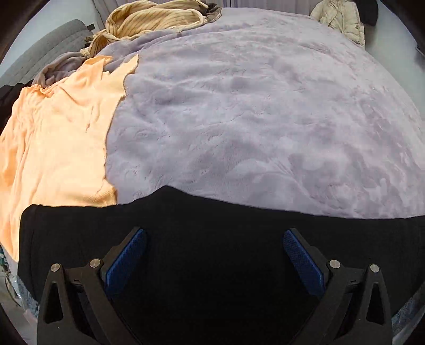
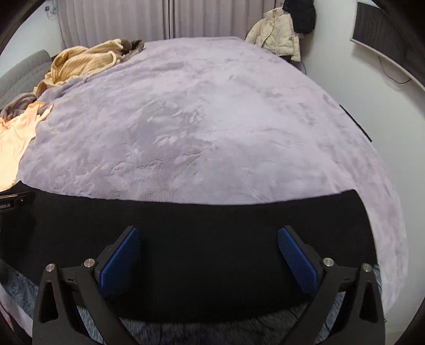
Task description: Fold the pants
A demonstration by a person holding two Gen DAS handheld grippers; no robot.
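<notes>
Both my left tongs [image 1: 214, 238] and right tongs [image 2: 208, 237] hang released, the pants [image 1: 212, 217] spread under them along the bed [image 2: 212, 119] edge. Pinching one layer would skew the fold.

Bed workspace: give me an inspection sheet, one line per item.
Surface: lavender plush blanket covers the bed, mostly bare in the middle.
Job's things: black pants laid flat across the near edge.
Clutter: orange garment on the left side, touching the pants' end; striped beige garment bunched at the far left corner with grey fabric beside it.
Grippers: left gripper open above the pants; right gripper open above the pants; neither grips cloth.
Cables: thin dark cable on the right wall.
Surroundings: curtains behind the bed; cream jacket hanging at the far right corner.
</notes>
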